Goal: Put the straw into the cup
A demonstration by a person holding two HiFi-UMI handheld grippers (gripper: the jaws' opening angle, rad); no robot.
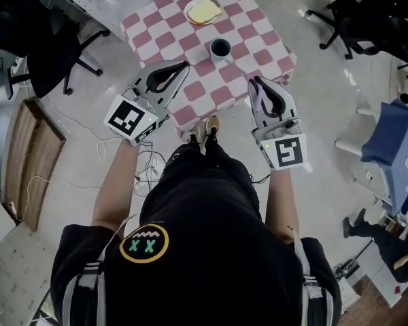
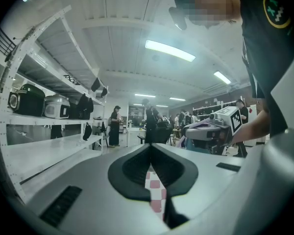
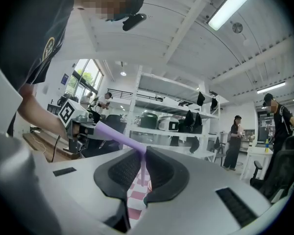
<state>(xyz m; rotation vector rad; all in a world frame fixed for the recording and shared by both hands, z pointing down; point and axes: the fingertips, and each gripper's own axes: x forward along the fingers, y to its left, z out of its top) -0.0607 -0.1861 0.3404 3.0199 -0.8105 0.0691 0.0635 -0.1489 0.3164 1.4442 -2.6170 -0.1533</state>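
Observation:
A white cup [image 1: 220, 48] with a dark inside stands on the red-and-white checked table [image 1: 260, 41], ahead of both grippers. My right gripper [image 1: 253, 81] is level at the table's near right edge, shut on a lilac straw [image 3: 115, 135]. The straw runs up between the pads, bends and sticks out to the left. My left gripper [image 1: 183, 66] is at the table's near left corner; its jaws meet with nothing between them [image 2: 150, 148]. In the left gripper view the right gripper [image 2: 211, 130] shows to the side with the straw on it.
A plate [image 1: 202, 11] with a yellow item sits at the table's far side. Office chairs stand at left [image 1: 51, 43] and top right [image 1: 367, 12]. A wooden board [image 1: 27, 161] and cables [image 1: 71, 124] lie on the floor at left. Shelves with rice cookers [image 3: 159, 120] and standing people are around.

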